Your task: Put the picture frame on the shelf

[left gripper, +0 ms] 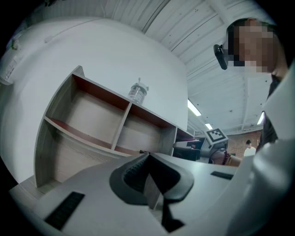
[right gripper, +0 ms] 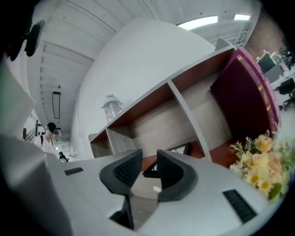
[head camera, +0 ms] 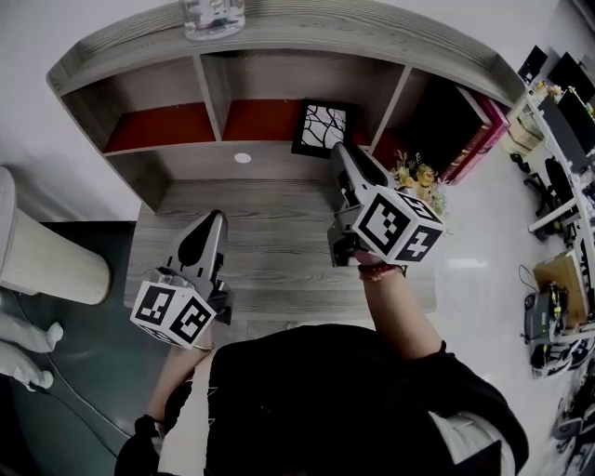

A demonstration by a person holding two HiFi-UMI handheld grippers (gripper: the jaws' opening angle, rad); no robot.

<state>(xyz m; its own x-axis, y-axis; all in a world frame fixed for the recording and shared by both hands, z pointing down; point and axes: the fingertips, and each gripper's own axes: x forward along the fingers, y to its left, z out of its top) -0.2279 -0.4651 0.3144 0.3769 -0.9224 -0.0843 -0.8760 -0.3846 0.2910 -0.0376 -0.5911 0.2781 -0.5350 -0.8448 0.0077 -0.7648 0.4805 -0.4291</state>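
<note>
My right tongs (head camera: 337, 149) reach forward to the shelf (head camera: 279, 39), and their tip sits at the lower right corner of the frame (head camera: 321, 126). From the head view I cannot tell whether they touch it. In the right gripper view these tongs (right gripper: 148, 159) stand a narrow gap apart. The pads press on nothing, and a dark corner of the frame (right gripper: 183, 148) shows through the gap and past the right-hand jaw.

The frame is black-edged with a white branching pattern. It stands in the middle 1 of the shelf's 3 compartments, toward that compartment's right side, over the red floor.

My left tongs (head camera: 217, 216) hang low over the tabletop (head camera: 279, 256), well apart from the frame and pointing toward the shelf. In the left gripper view they (left gripper: 146, 154) are closed tip to tip and empty.

A clear bottle (head camera: 212, 17) stands on top of the shelf. A magenta board (head camera: 479, 130) leans in the right compartment. Yellow flowers (head camera: 416, 177) sit on the tabletop just right of my right tongs, and they fill the lower right corner of the right gripper view (right gripper: 260, 159).
</note>
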